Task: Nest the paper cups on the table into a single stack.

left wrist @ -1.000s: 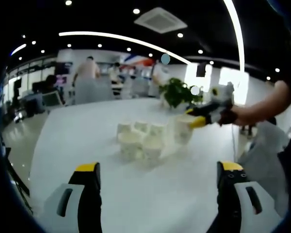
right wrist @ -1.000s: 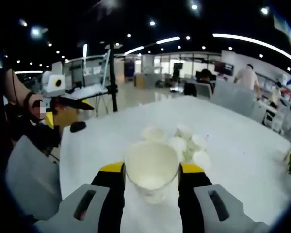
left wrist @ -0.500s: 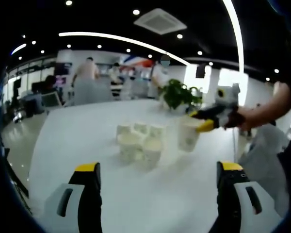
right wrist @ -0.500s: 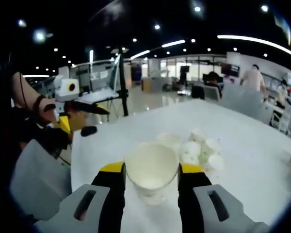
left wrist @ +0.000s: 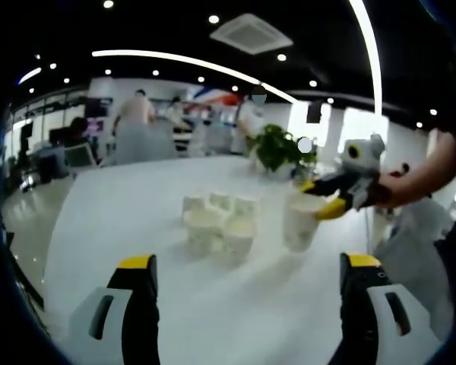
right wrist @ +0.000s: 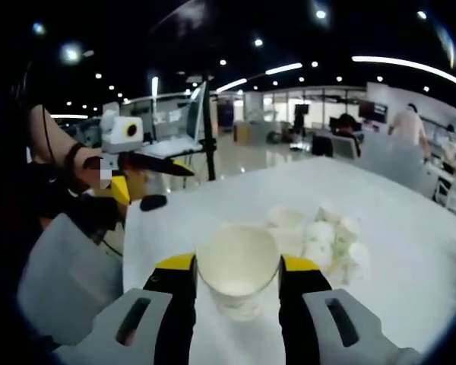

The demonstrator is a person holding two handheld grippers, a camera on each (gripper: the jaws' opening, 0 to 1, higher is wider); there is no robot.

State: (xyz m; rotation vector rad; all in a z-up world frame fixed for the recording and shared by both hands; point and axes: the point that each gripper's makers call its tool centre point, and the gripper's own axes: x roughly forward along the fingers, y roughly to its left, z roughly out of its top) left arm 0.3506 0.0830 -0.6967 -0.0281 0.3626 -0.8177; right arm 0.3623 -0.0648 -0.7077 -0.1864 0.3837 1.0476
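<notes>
Right gripper view: paper cup (right wrist: 238,268) clamped upright between right tool (right wrist: 238,272) tips, apparently above table (right wrist: 410,251).

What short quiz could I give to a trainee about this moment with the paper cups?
1. True or false: the right gripper is shut on a paper cup.
2. What stands on the white table beyond the open left gripper?
A. a cluster of cups
B. a finished stack
C. a bottle
3. Fill in: behind the cluster stands a green ____.

Key: 1 true; 2 A; 3 plant.
</notes>
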